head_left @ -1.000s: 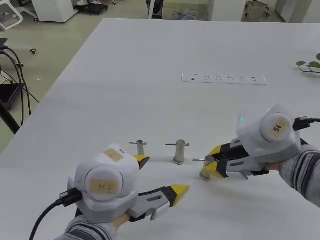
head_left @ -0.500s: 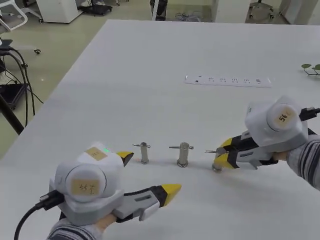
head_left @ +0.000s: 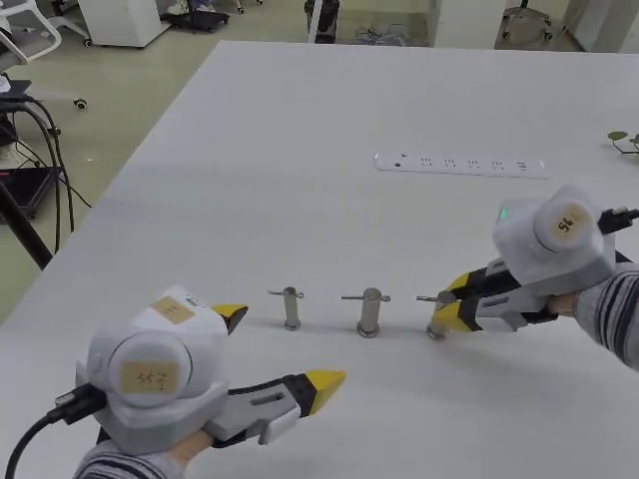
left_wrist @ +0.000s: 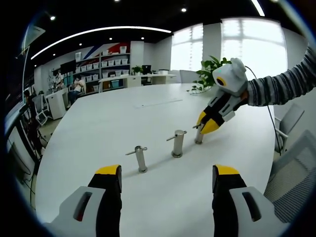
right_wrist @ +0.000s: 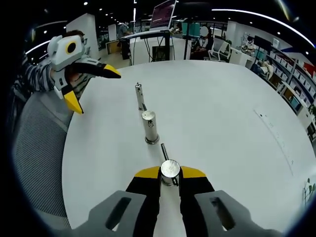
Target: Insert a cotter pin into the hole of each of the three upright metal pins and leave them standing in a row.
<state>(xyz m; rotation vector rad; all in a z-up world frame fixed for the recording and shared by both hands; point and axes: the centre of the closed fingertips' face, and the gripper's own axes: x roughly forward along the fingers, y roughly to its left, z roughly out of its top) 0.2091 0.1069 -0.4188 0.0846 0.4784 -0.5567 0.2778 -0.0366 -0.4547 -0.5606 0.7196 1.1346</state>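
Three upright metal pins stand in a row on the white table (head_left: 300, 150): the left pin (head_left: 292, 308), the middle pin (head_left: 369, 312) and the right pin (head_left: 436, 324). A thin cotter pin (head_left: 426, 297) crosses the top of each. My right gripper (head_left: 449, 305) is shut on the right pin (right_wrist: 170, 169), with its jaws at either side of the pin's body. The middle pin (right_wrist: 149, 126) and the left pin (right_wrist: 140, 96) line up beyond it. My left gripper (head_left: 277, 349) is open and holds nothing, near the table's front, short of the left pin (left_wrist: 141, 159).
A white power strip (head_left: 461, 165) lies further back on the table. A small plant (head_left: 624, 140) sits at the right edge. The table's left edge drops to a floor with cables and a stand (head_left: 30, 150).
My left gripper has drawn back to the left, away from the left pin. My right gripper has carried the right pin slightly to the right, more in line with the others.
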